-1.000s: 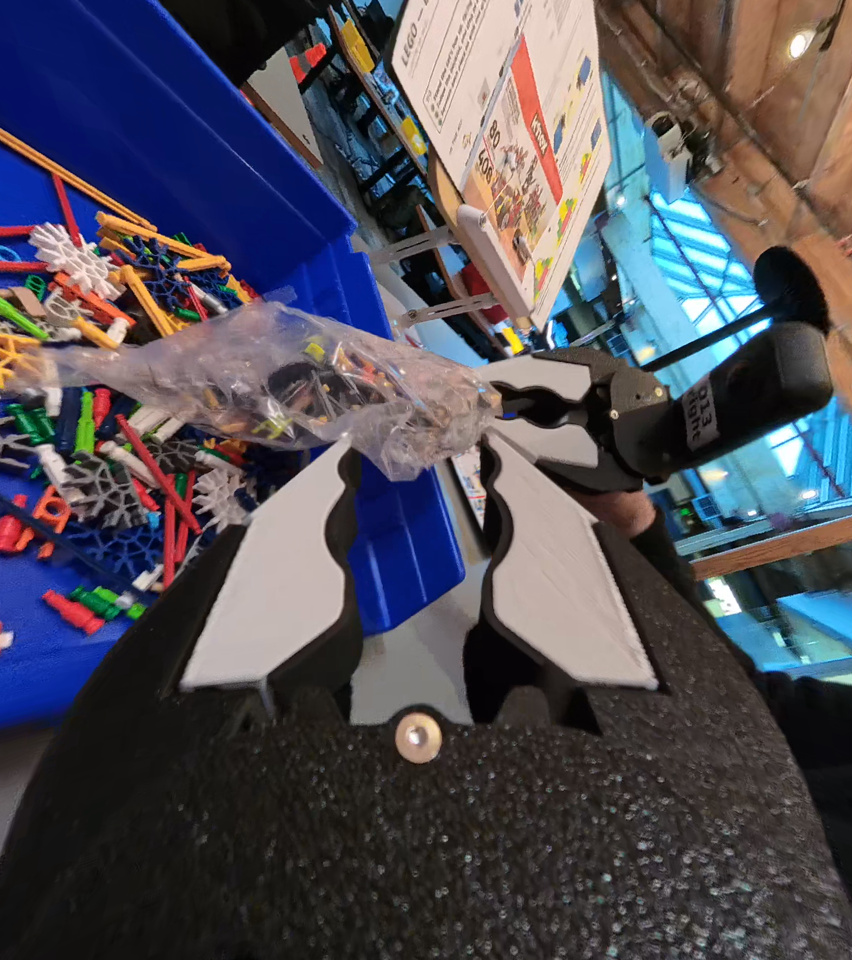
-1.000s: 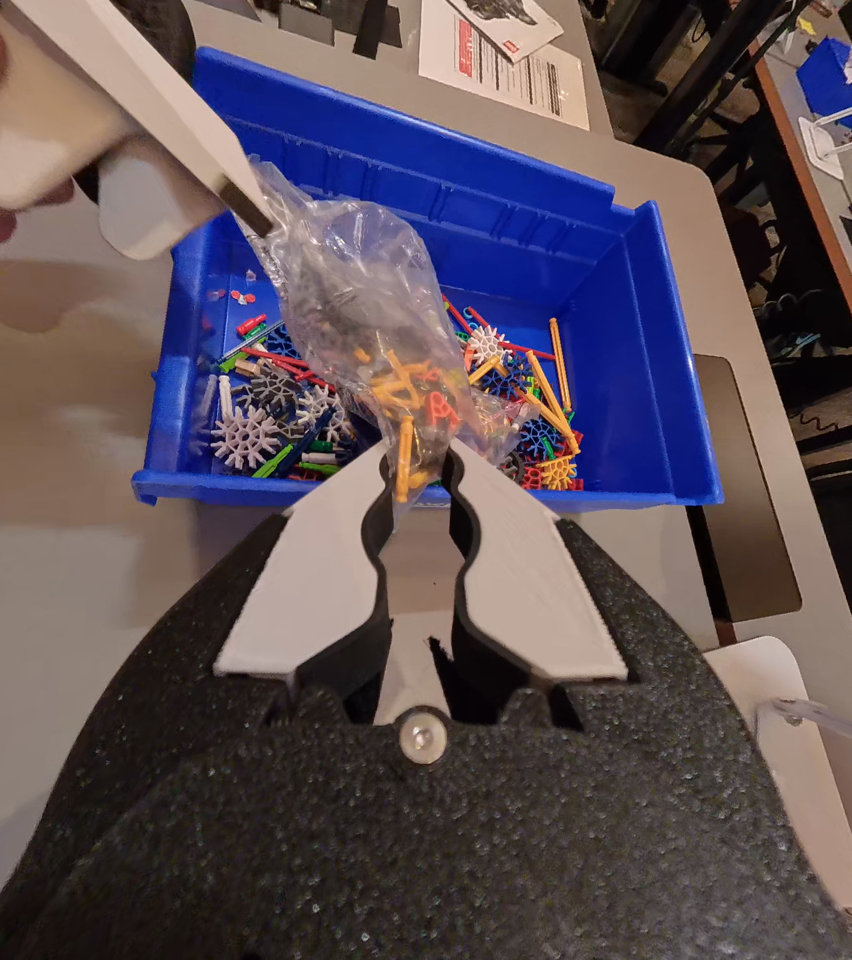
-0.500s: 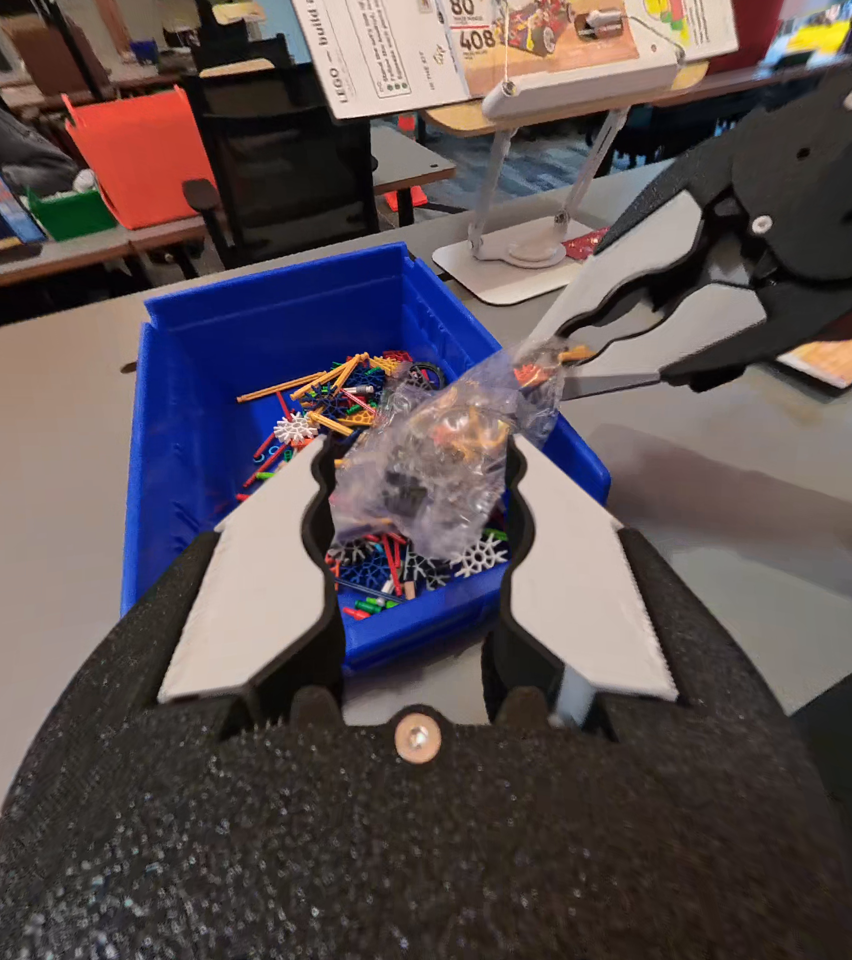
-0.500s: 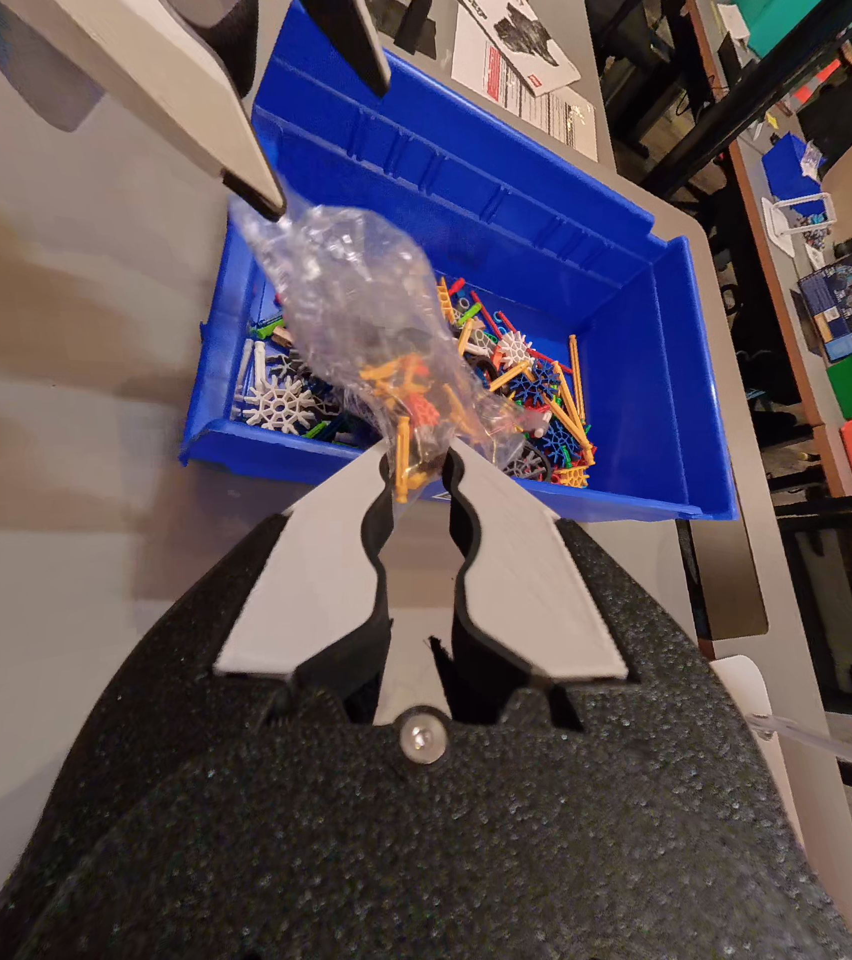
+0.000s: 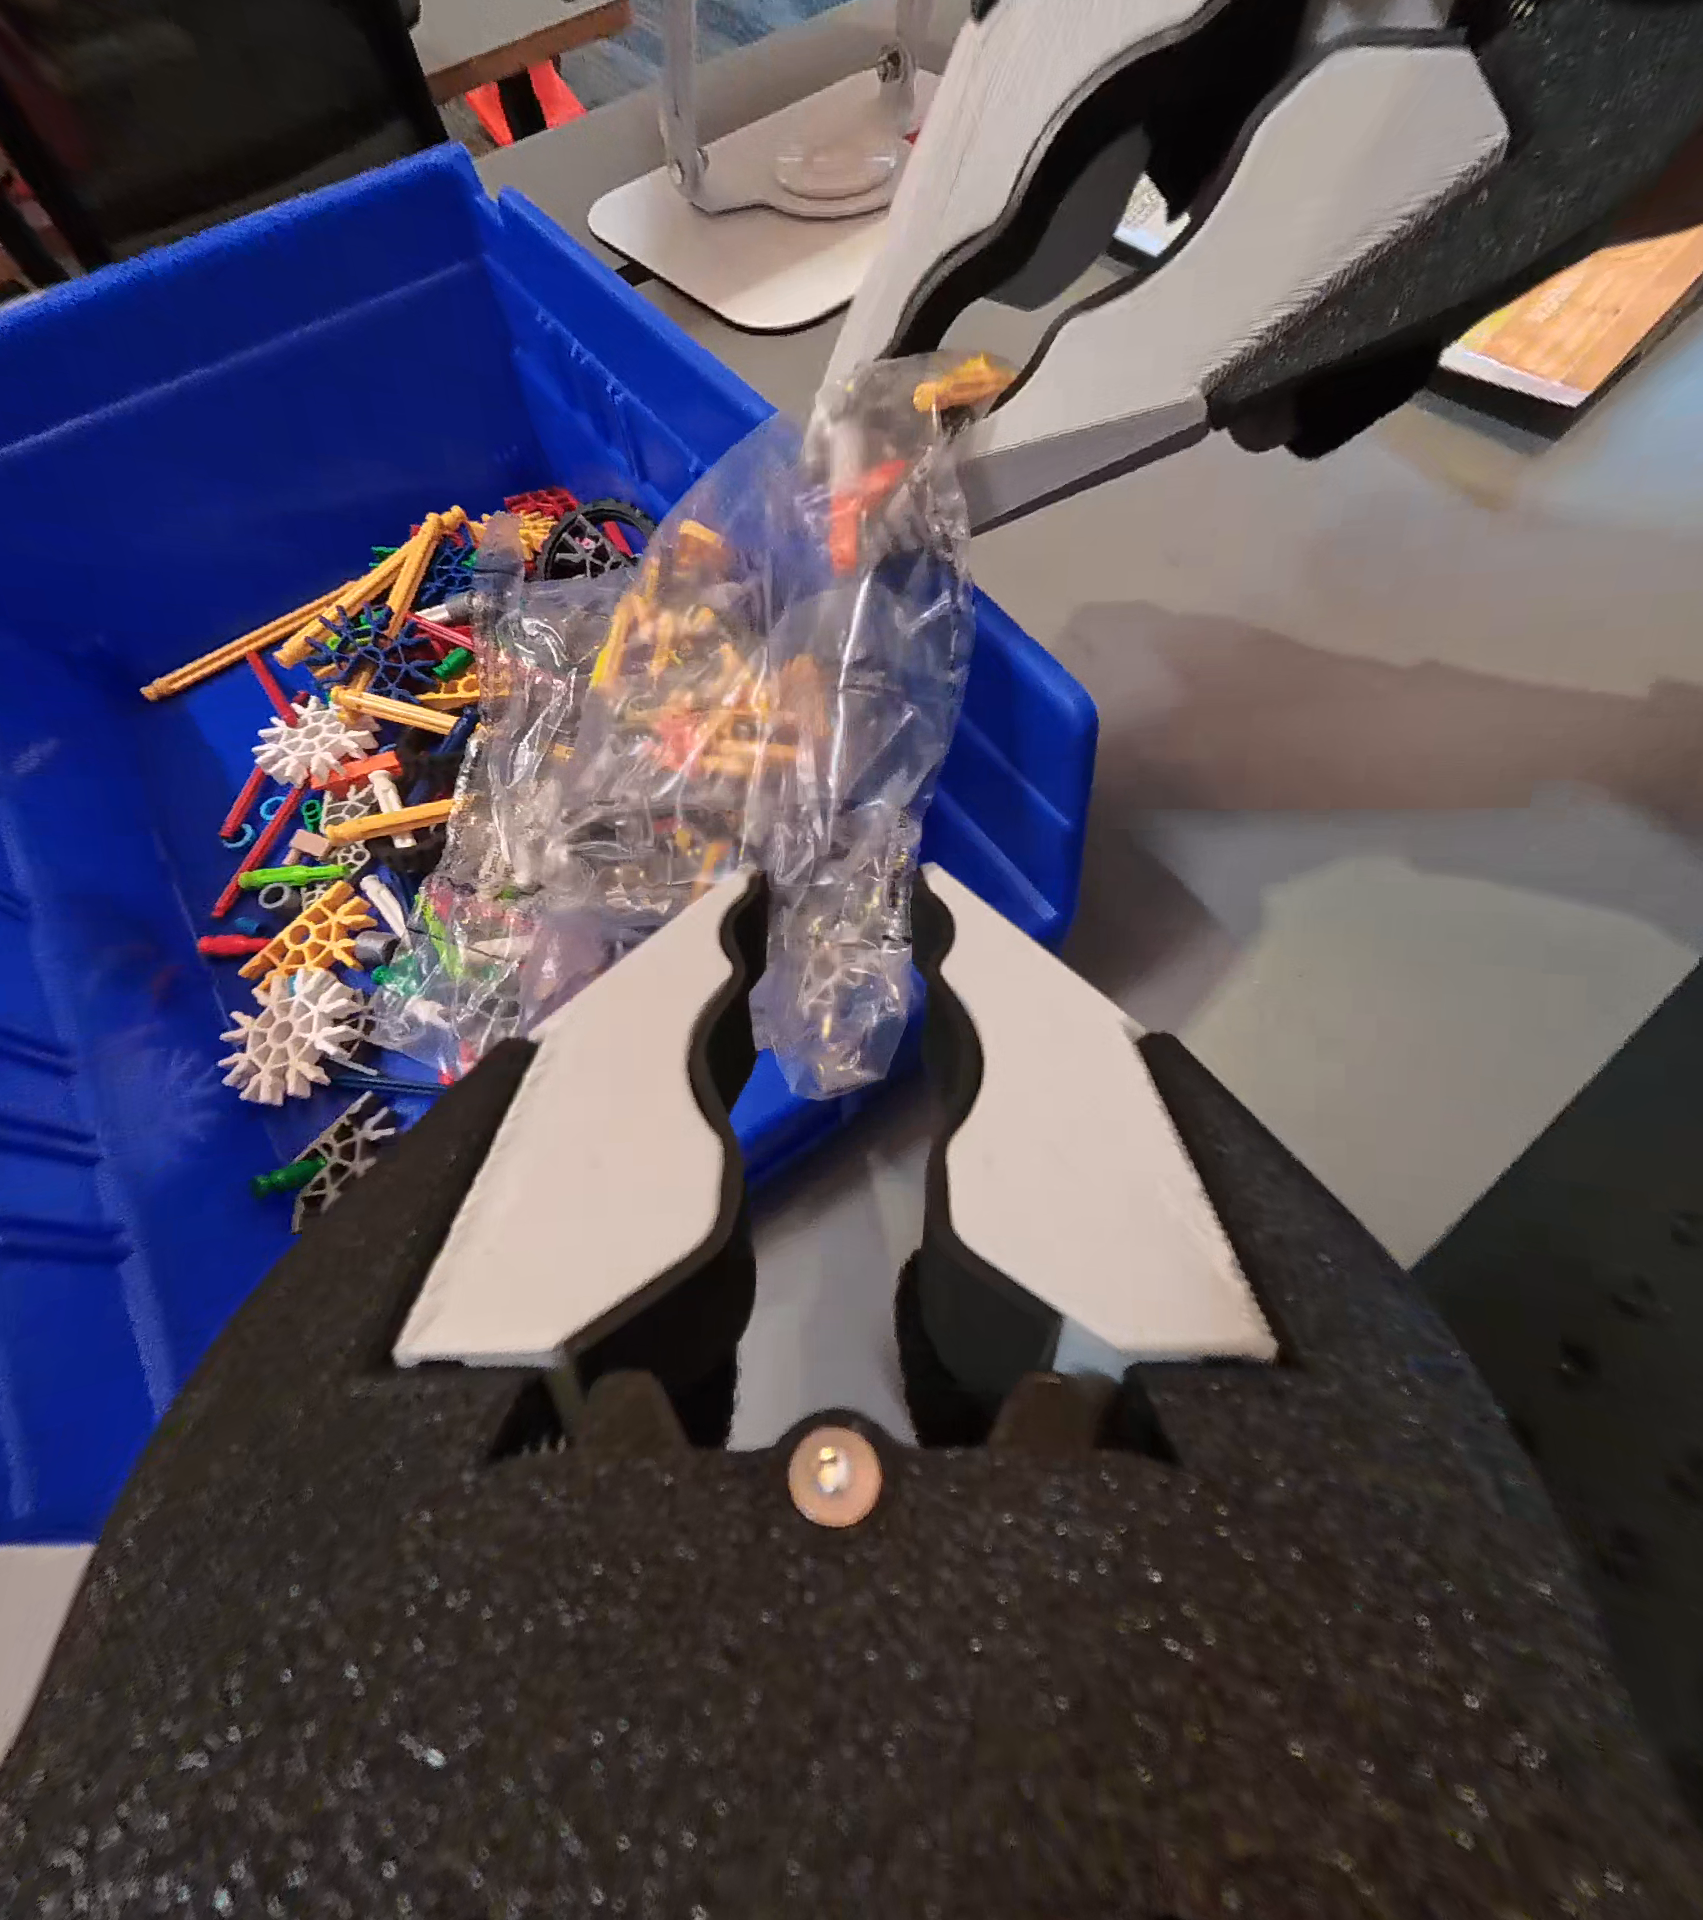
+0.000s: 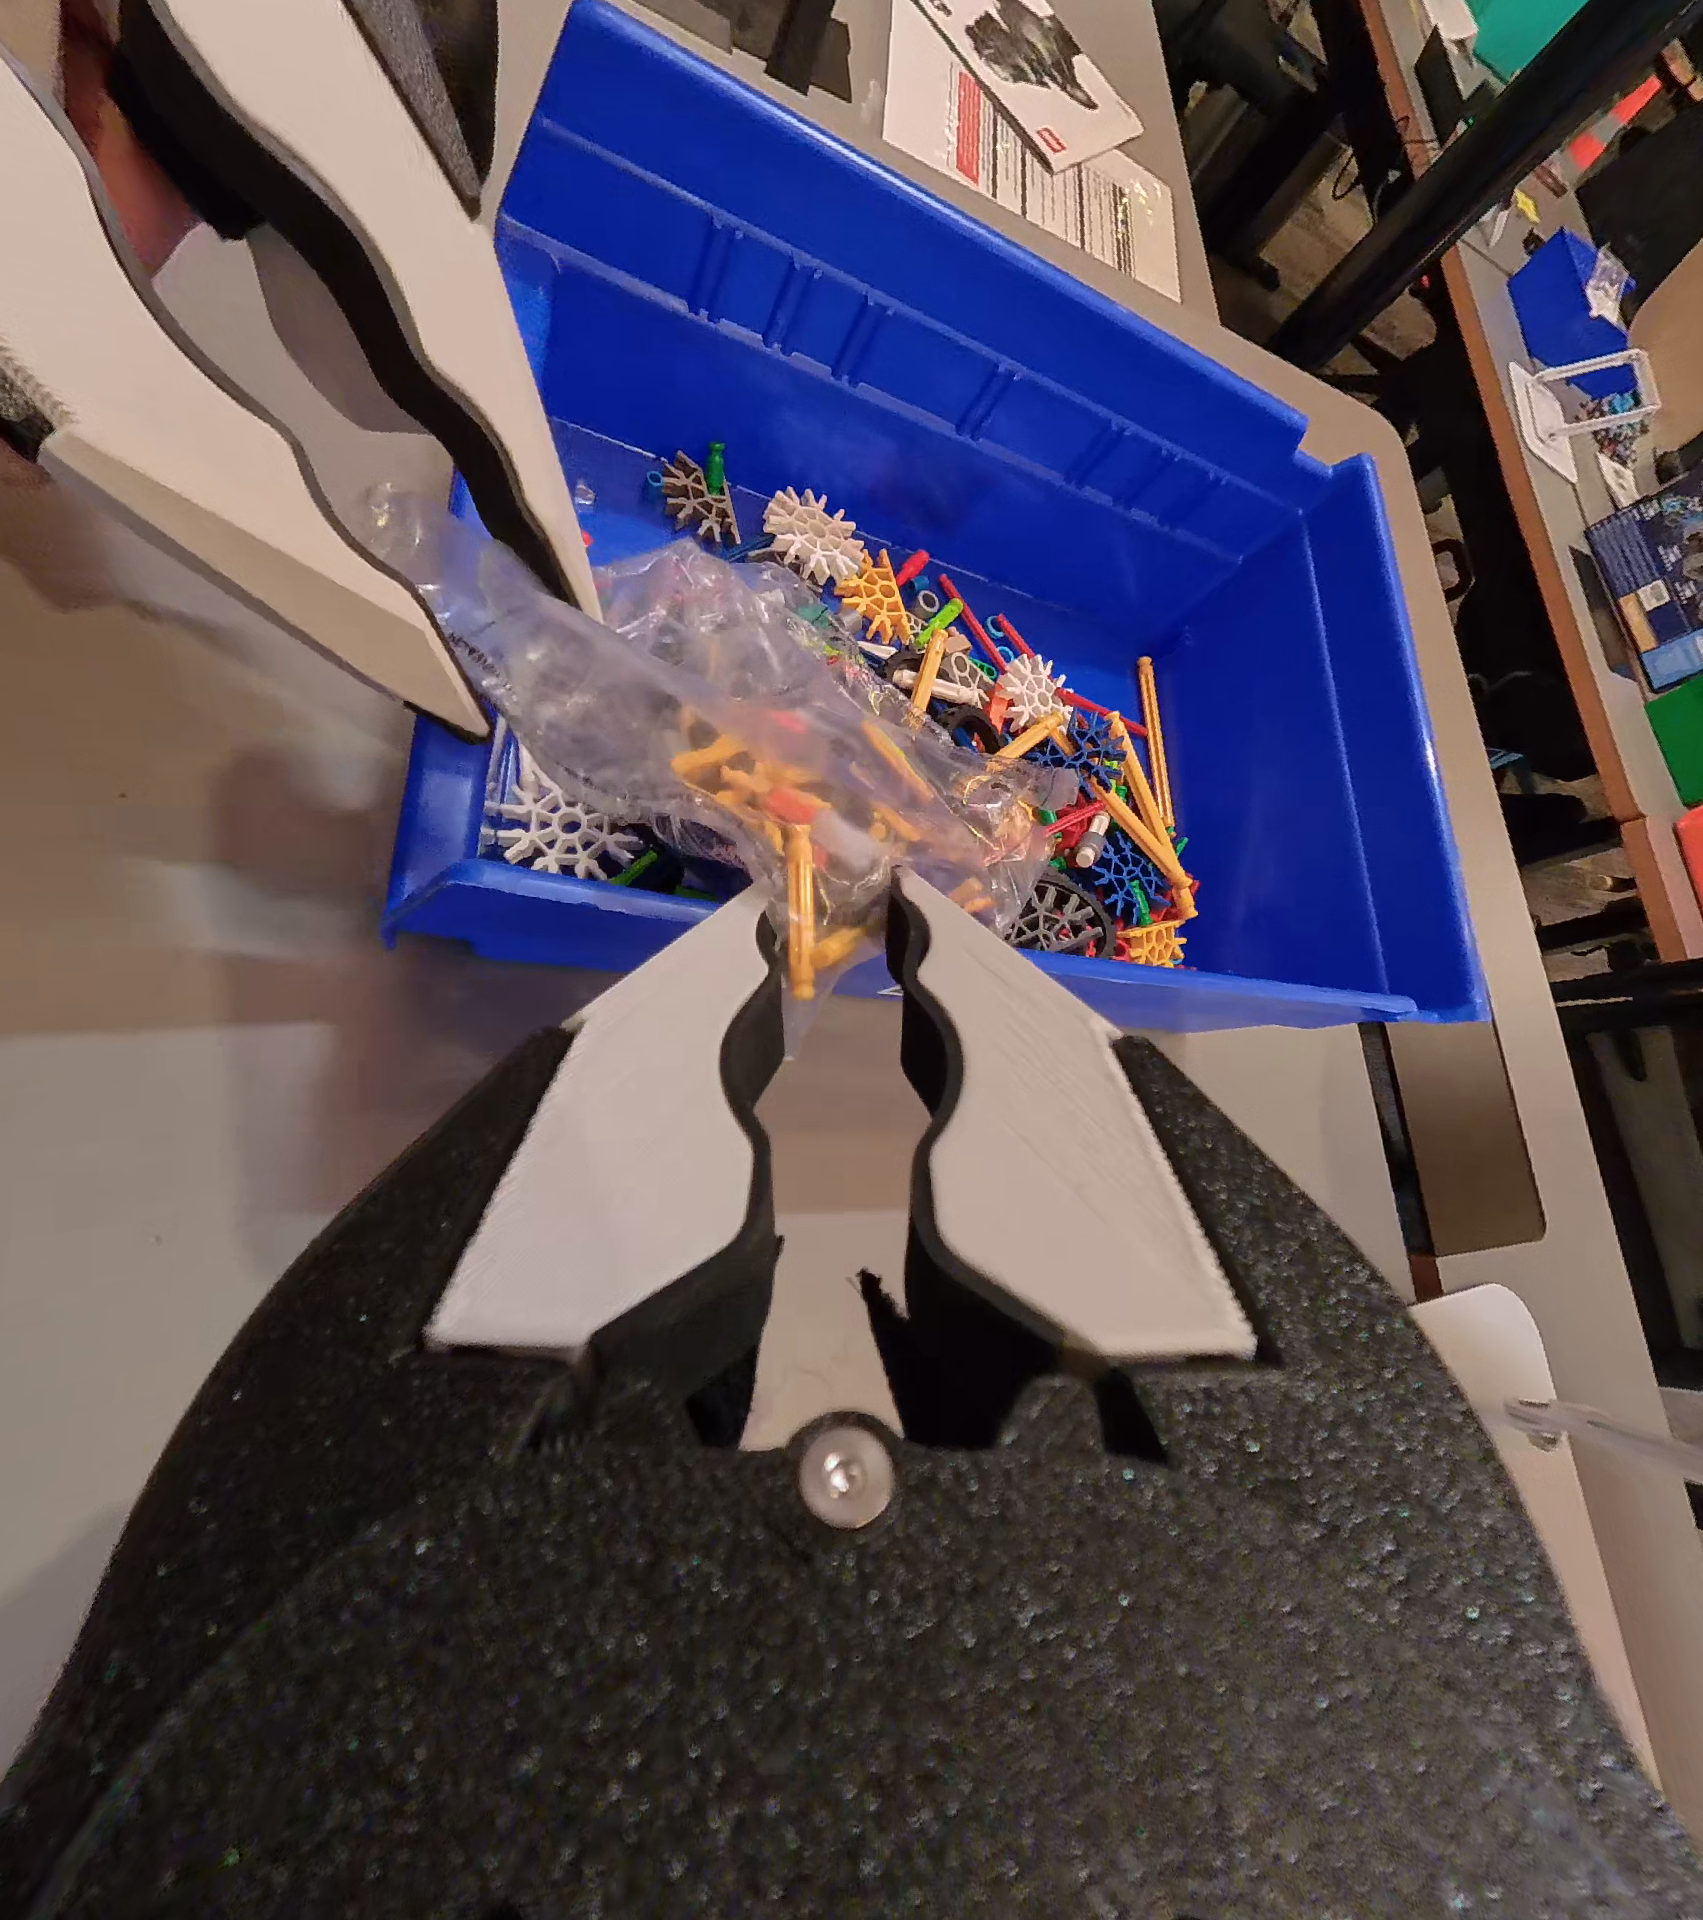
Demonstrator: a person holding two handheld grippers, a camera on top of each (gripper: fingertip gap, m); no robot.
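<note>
A clear plastic bag [image 5: 722, 727] of small coloured construction pieces is stretched between my two grippers over the near right corner of a blue bin [image 5: 99, 468]. My left gripper [image 5: 842, 894] is closed on the bag's lower end, which fills the gap between its fingers. My right gripper [image 6: 831, 914] is shut on the other end of the bag [image 6: 722, 727], pinching yellow pieces through the plastic. It also shows in the left wrist view [image 5: 930, 416], above and behind the bag. The left gripper shows in the right wrist view [image 6: 520, 665] at the bin's [image 6: 930, 312] left corner.
Loose rods, snowflake connectors and a wheel [image 5: 327, 748] lie in the bin on a grey table [image 5: 1449, 831]. A white stand base [image 5: 774, 249] and an orange booklet [image 5: 1605, 301] lie behind. Printed sheets [image 6: 1023, 94] lie past the bin, a black pad [image 6: 1470, 1143] to its right. Tip to tip, the grippers are about 7 cm apart.
My left gripper was open around the bag half a second ago and has closed on its end. The bag has come lower over the bin. The right gripper kept its grip.
</note>
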